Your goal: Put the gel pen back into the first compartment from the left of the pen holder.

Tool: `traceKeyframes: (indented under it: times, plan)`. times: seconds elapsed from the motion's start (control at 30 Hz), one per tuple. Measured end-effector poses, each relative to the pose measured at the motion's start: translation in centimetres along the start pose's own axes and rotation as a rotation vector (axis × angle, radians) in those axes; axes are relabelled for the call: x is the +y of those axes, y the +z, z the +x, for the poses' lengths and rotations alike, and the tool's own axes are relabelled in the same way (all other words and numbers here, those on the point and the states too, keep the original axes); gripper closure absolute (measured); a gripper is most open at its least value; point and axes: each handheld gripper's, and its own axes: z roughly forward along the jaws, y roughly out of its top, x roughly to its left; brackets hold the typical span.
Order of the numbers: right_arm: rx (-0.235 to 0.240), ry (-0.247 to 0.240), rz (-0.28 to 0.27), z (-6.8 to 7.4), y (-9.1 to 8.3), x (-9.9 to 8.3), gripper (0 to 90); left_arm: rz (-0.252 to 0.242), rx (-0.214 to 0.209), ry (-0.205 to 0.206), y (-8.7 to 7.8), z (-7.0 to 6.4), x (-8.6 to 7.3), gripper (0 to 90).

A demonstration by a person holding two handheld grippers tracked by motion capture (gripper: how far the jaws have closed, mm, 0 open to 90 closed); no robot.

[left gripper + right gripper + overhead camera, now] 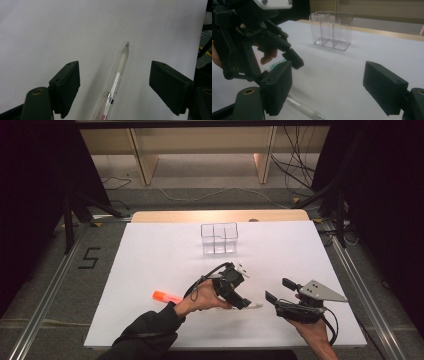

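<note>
Two handheld grippers are seen low over a white surface (150, 270), at its near edge. On the person's right, the right gripper (277, 290) is held with its jaws spread wide and nothing between them. Just beside it, the left gripper (245, 302) is angled down, its jaws also spread apart, with a clear pen (117, 80) lying flat on the surface between them. Neither jaw is seen touching the pen. In the left gripper view the pen's frosted grip and metal tip are pointed away from the camera, and a silver band is visible on its barrel. In the right gripper view the same pen is glimpsed at the bottom edge, beneath the left gripper.

Behind the person's left hand, an orange marker (166, 296) is laid on the surface.

Farther back, near the middle of the surface and well apart from both grippers, a clear plastic organizer (219, 238) is stood upright. It is divided into compartments, and nothing is seen inside any of them.
</note>
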Motion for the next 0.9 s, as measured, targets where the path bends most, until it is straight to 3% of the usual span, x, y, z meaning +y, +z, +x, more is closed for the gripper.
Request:
traceKeyframes:
  times: [0.1,0.27,0.9]
  plan:
    - [0.0,-0.001,-0.001,0.0,0.0,0.0,24.2,0.052,-0.003,0.009,1.0,0.2,-0.4,26.5]
    - [0.002,-0.008,-0.002,0.0,0.1,0.0,24.3,0.086,-0.01,0.019,1.8,0.1,-0.8,29.7]
    - [0.002,-0.02,0.002,0.3,0.1,0.0,24.3,0.125,-0.032,0.088,3.2,-0.2,-1.0,50.6]
